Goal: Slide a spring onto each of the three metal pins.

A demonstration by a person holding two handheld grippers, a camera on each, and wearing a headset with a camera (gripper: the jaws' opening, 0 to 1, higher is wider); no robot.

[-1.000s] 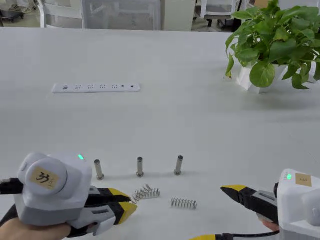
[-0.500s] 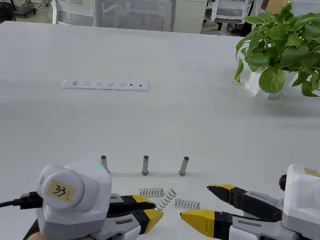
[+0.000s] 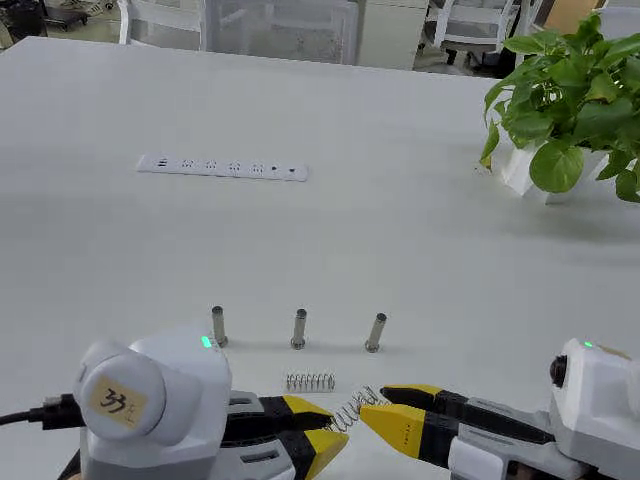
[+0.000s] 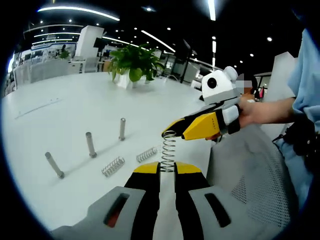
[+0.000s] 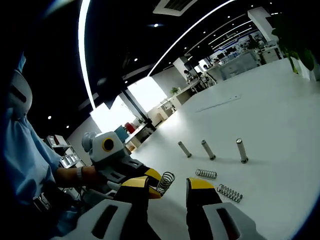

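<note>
At the bottom centre of the head view, the left gripper (image 3: 328,428) has its jaws closed on one end of a spring (image 3: 350,411). The right gripper (image 3: 377,402) is at the spring's free end, its jaws a little apart. Above them three metal pins (image 3: 299,328) stand in a row. A second spring (image 3: 309,381) lies just below the middle pin.

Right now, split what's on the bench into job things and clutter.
Job: three metal pins; held spring, pinched in the left gripper; two loose springs; the open right gripper.
Clutter: power strip; potted plant.
</note>
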